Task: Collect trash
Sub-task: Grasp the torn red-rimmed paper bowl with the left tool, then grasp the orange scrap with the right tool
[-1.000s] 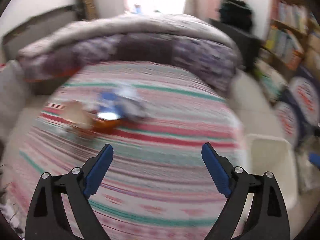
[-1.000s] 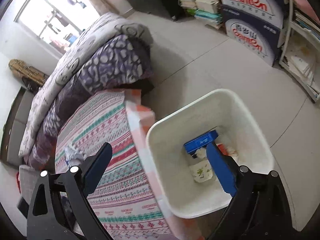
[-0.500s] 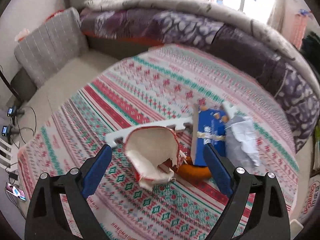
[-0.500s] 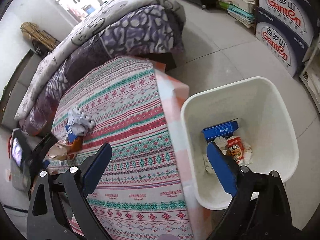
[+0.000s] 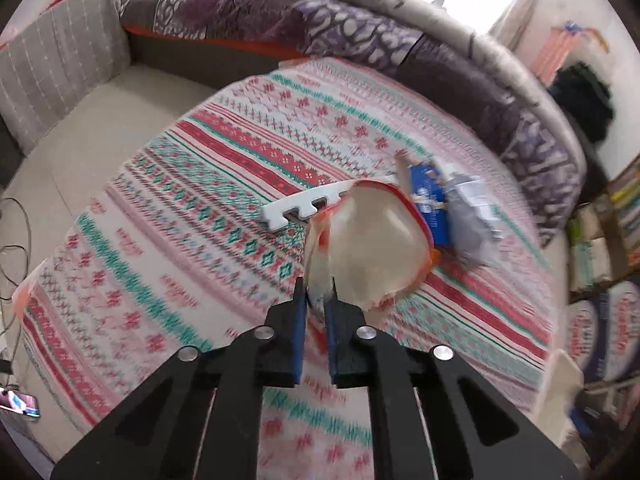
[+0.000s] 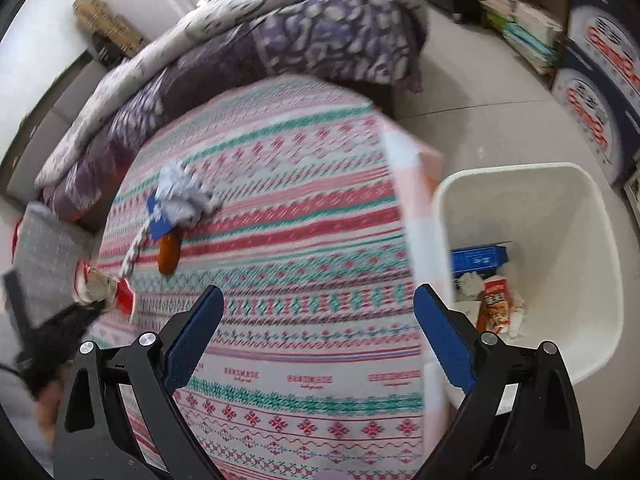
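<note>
While the left tool [image 5: 316, 300] clamps the torn cup's [image 5: 376, 240] rim, the right tool [image 6: 320, 328] gapes beside the bin [image 6: 448, 208].

Patterned tablecloth [image 6: 304, 264] lay mostly bare toward the white bin [image 6: 576, 216]; its open top was unobstructed. Trash cluster blocked the far-left side: crumpled paper [image 6: 182, 196], blue carton [image 5: 430, 204], white foam strip [image 5: 304, 206].

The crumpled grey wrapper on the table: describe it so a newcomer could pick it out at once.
Find the table with the striped red, green and pink tablecloth beside the white bin. A small cluster of trash lies near its far left side. The crumpled grey wrapper tops it, pale and wrinkled, unlike the flat blue packet and the orange piece beside it.
</note>
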Available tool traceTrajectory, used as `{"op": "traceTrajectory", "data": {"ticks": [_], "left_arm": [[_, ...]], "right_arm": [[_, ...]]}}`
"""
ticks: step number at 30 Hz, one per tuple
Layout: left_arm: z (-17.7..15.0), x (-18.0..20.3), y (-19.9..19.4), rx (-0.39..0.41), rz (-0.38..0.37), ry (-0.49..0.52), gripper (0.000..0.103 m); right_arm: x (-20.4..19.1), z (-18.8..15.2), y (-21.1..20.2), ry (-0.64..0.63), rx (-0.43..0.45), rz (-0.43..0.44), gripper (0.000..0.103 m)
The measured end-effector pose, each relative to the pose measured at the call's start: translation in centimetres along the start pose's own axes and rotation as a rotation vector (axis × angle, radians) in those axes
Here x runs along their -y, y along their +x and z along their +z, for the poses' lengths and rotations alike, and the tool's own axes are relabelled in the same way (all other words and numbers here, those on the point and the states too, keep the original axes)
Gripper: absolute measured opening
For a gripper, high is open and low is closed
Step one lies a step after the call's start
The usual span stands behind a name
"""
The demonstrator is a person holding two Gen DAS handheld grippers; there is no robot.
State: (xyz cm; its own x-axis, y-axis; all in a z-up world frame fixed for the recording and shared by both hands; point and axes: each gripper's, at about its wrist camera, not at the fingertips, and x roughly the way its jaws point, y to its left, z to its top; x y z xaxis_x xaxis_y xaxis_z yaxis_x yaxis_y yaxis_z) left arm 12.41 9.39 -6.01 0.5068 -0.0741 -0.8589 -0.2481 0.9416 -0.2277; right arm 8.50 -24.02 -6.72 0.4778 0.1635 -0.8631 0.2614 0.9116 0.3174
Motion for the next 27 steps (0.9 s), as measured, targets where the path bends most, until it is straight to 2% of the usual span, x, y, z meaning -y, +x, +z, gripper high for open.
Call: {"op": "traceTrajectory", "data": {"ticks": [4,7,10,14,20,25,27], "left_arm": [[-0.8,-1.5,-4.2,0.071,-0.066,0.025,0.008],[-0.9,-2.0,-5.3,0.094,-0.068,0.057,0.007],[-0.6,-2.8,-6.5,0.116,-0.092,0.041,0.007],[0.1,-2.9,-9.5,0.19,-0.128,0.032,0.007],[1.0,-2.5,-12.4,0.296,-0.108,0.078,0.008],[1.6,-3.7,-11.5,0.264,-0.114,0.036,0.008],[1.9,-4.3,-11.1,0.258,-0.106,0.018,0.008]], "right_arm": [[-3.7,-1.0,2.9,-0.038,-0.06,0.026,0.09],[-6.5,-1.6,4.9,-0.027,-0.079,0.049,0.088],[-9.8,-1.6,6.7,-0.059,-0.069,0.061,0.087],[-14.0,-1.1,8.9,-0.106,-0.031,0.066,0.082],[-18.1,-0.1,11.5,-0.157,0.022,0.023,0.078],[-19.1,0.5,13.9,-0.17,0.008,-0.034,0.068],[-19.1,0.4,14.4,-0.18,0.019,-0.06,0.055]]}}
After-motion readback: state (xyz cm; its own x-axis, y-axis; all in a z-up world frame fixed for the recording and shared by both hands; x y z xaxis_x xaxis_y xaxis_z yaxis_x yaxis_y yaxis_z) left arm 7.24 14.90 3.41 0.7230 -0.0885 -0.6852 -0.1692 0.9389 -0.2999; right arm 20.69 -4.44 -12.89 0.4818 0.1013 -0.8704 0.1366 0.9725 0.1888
